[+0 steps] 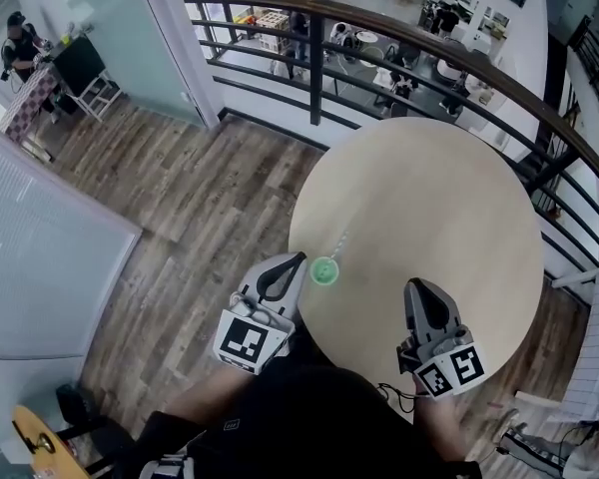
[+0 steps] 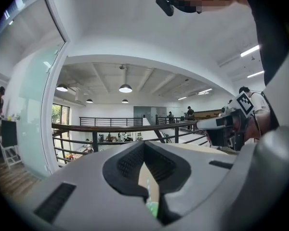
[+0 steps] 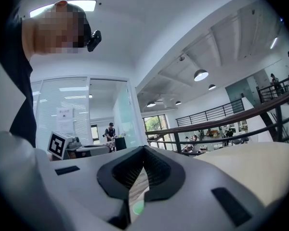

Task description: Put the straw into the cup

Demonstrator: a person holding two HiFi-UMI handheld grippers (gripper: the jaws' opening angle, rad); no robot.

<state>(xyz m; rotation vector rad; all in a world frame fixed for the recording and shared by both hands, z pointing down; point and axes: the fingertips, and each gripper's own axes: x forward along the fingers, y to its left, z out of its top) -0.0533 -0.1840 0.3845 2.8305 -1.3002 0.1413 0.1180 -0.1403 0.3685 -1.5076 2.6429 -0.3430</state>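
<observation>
left gripper [image 1: 298, 258] and right gripper [image 1: 419, 285] both sit pinched closed on nothing at the table [image 1: 429, 198] edge, while the straw [image 1: 340, 244] meets the green cup [image 1: 324, 271] — seated inside or lying just beyond, i can't tell.

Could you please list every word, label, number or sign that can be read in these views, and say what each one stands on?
No text can be read.
White paper sheet on the glass wall: print too blurred to read.
Black-and-white square markers on the left tool and right tool: patterns, not words.
Small green cup on the round beige table: no label shows.
</observation>
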